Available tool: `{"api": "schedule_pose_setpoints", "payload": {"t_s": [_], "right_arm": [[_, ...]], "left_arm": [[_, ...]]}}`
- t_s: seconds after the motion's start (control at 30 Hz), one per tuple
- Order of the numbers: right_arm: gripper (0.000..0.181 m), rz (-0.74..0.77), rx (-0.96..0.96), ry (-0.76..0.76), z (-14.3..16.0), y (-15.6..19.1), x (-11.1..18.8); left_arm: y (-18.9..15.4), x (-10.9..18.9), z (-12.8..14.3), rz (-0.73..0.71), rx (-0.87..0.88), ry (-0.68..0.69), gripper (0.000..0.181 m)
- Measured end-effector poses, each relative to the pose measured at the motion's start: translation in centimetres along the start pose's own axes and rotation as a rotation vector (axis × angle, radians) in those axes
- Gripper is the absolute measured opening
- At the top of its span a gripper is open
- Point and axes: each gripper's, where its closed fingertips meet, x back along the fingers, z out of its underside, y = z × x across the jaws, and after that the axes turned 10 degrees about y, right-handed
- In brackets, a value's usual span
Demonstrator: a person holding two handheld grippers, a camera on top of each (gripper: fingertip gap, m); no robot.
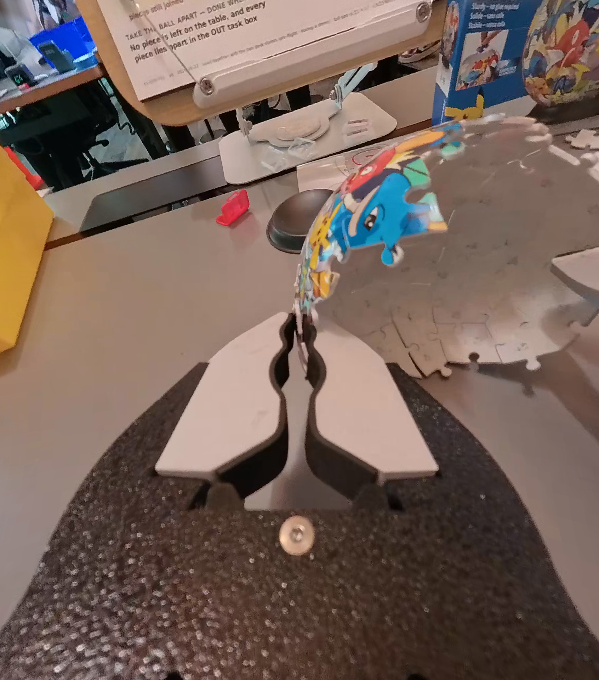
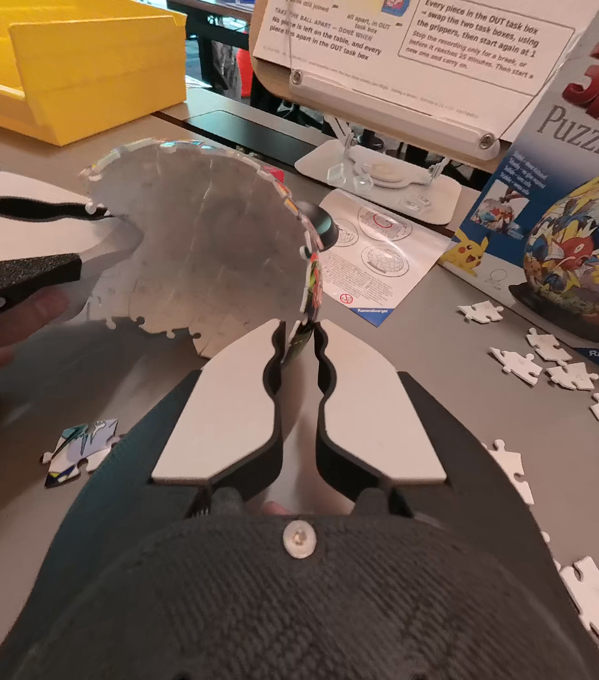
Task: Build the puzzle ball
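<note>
Grey-backed half-built puzzle ball shell (image 1: 474, 257) is pinched at opposite rims by left gripper (image 1: 300, 331) and right gripper (image 2: 300, 331); uneven pulling may pop pieces apart.

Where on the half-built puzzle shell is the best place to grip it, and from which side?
Grip the half-built shell by its thin jagged rim, edge-on, one finger inside and one outside. The curved wall is too broad to span. Both grippers do this now: the left gripper and the right gripper pinch separate rim sections from opposite sides, which probably limits flexing at the joints.
</note>
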Motion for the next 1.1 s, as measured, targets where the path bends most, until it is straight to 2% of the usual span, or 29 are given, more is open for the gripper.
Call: {"api": "schedule_pose_setpoints", "payload": {"t_s": [0.23,0.4,0.47,0.53,0.63,0.73,0.8,0.87,0.93,1.1], "right_arm": [[0.012,0.093,0.001,-0.034,-0.4,-0.4,0.1],[0.017,0.082,0.039,-0.016,0.0,-0.3,0.5],[0.022,0.099,0.079,0.010,0.1,-0.2,1.6],[0.004,0.159,0.184,-0.014,-0.5,0.4,3.6],[0.000,0.210,0.372,-0.070,-1.4,3.6,5.9],[0.000,0.187,0.445,-0.065,-0.9,6.2,4.3],[0.000,0.141,0.490,0.055,1.2,6.8,1.6],[0.000,0.140,0.472,0.105,2.2,6.3,0.0],[0.000,0.172,0.478,0.103,1.9,5.9,-0.6],[0.000,0.275,0.650,0.043,0.7,5.6,-1.5]], "left_arm": [[-0.5,0.2,0.2,0.028,0.060,0.004,0.004],[-0.4,0.2,0.2,0.023,0.068,0.004,0.003],[-0.4,0.2,0.2,0.018,0.071,0.002,0.002],[-0.5,0.3,0.2,0.003,0.057,-0.001,0.002],[-0.5,0.4,0.1,-0.014,0.041,-0.010,0.002],[-0.6,0.4,0.0,-0.019,0.036,-0.016,0.002],[-0.5,0.4,0.1,-0.020,0.040,-0.014,0.002],[-0.5,0.5,0.1,-0.018,0.046,-0.017,0.002],[-0.5,0.5,0.1,-0.018,0.043,-0.022,0.002],[-0.6,0.5,0.1,-0.009,0.043,-0.020,0.002]]}}
